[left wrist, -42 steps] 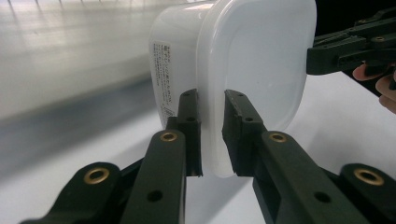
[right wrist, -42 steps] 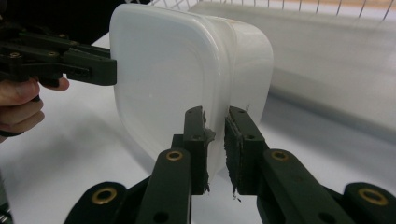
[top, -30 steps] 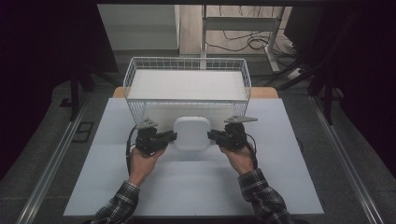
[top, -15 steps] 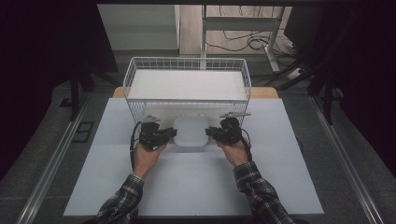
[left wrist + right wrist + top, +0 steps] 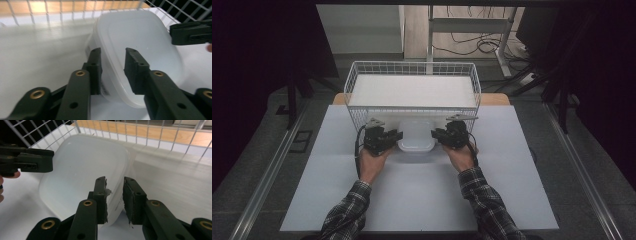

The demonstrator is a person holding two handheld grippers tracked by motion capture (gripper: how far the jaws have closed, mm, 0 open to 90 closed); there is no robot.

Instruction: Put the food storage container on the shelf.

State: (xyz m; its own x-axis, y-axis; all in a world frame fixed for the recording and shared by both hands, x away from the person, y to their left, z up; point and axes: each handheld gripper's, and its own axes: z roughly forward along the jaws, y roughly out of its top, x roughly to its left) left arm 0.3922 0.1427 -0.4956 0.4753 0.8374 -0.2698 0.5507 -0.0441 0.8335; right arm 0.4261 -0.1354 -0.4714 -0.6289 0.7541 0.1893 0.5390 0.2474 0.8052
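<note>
— Two hands, where? 
— Forearms reach forward over the bench [image 5: 422, 200]; left gripper [image 5: 396, 136] and right gripper [image 5: 437, 135] face inward.
— Fingers? 
— Each pair pinches the tub [image 5: 416, 136] rim between them, just before the basket [image 5: 357, 116].

A white-covered table [image 5: 422, 200] carries a wire basket [image 5: 412, 95], with a plastic container [image 5: 416, 137] just before it.

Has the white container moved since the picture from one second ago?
Yes. The container has moved away from the person, toward the wire basket; its far edge now meets the basket's front wall.
</note>
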